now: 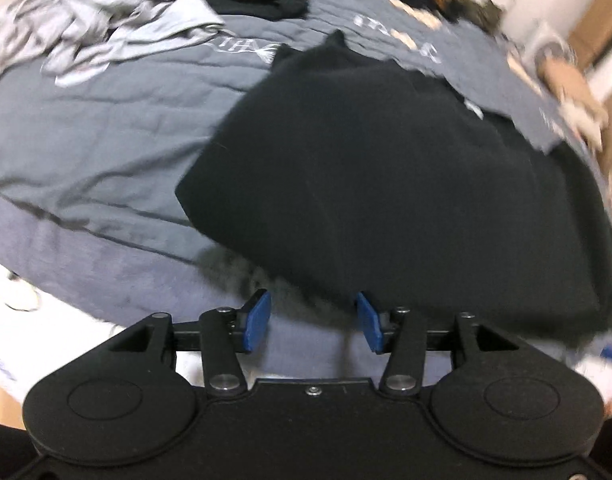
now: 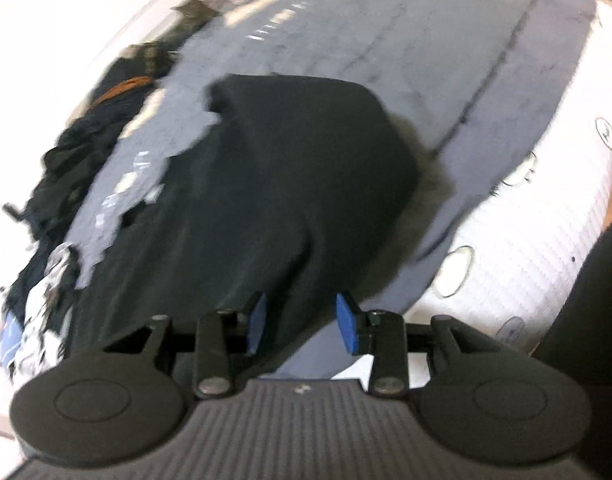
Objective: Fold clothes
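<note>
A black garment (image 1: 386, 200) lies folded into a thick block on a grey printed bedcover (image 1: 85, 140). My left gripper (image 1: 313, 320) hovers just short of the garment's near edge, over the cover. Its blue pads (image 1: 257, 320) stand apart with nothing between them. In the right wrist view the same black garment (image 2: 265, 184) runs from the middle down to my right gripper (image 2: 301, 322). That gripper is open above the garment's near end. The cloth shows in the gap but its pads (image 2: 348, 324) do not press on it.
A heap of loose grey clothes (image 1: 85, 20) sits at the far left of the bedcover, with a black piece (image 1: 257, 0) behind it. Dark clothes (image 2: 65, 168) are piled along the cover's left side. A white patterned mattress (image 2: 526, 220) shows beyond the cover's edge (image 2: 446, 240).
</note>
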The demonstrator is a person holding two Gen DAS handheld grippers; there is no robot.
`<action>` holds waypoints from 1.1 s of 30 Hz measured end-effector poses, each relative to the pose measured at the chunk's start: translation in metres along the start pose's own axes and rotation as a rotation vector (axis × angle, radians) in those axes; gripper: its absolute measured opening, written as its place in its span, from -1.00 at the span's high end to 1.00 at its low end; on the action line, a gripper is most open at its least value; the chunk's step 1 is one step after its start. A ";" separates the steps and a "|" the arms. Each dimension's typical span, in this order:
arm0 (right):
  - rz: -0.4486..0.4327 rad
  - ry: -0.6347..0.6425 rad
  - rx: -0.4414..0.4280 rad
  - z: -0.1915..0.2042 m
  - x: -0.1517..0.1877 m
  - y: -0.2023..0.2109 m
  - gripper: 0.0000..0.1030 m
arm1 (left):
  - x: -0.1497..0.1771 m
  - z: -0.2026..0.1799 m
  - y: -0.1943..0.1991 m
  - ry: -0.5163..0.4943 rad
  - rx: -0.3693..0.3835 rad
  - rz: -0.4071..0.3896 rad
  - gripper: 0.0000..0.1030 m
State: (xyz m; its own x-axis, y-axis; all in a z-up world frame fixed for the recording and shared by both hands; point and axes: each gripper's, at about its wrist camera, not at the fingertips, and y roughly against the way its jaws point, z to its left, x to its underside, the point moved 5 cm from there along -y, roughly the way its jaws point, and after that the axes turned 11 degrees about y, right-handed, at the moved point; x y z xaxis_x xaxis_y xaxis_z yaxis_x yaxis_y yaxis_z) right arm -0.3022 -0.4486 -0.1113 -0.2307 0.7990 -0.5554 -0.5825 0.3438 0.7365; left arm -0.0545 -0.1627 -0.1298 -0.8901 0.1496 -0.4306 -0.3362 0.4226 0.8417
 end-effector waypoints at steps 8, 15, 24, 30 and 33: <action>-0.194 0.431 -0.101 0.064 -0.071 0.012 0.07 | -0.030 -0.012 0.041 -0.175 0.046 -0.056 -0.19; -0.297 0.648 -0.024 0.089 -0.160 -0.029 -0.39 | -0.094 -0.029 0.041 -0.180 0.048 -0.214 -0.22; -0.338 0.781 -0.064 0.101 -0.209 -0.095 -0.79 | -0.151 -0.058 -0.019 -0.222 0.018 -0.244 -0.22; -0.200 0.802 0.008 0.074 -0.222 -0.138 -0.79 | -0.180 -0.068 -0.062 -0.264 -0.008 -0.226 -0.20; -0.143 0.812 0.010 0.064 -0.226 -0.151 -0.79 | -0.191 -0.072 -0.081 -0.290 -0.014 -0.202 -0.14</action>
State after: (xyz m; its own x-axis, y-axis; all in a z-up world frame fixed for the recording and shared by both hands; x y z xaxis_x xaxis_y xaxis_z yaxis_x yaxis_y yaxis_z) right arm -0.1125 -0.6498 -0.0725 -0.6483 0.1427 -0.7479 -0.6434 0.4225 0.6384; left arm 0.1208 -0.2897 -0.0920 -0.6813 0.3133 -0.6616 -0.5025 0.4571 0.7339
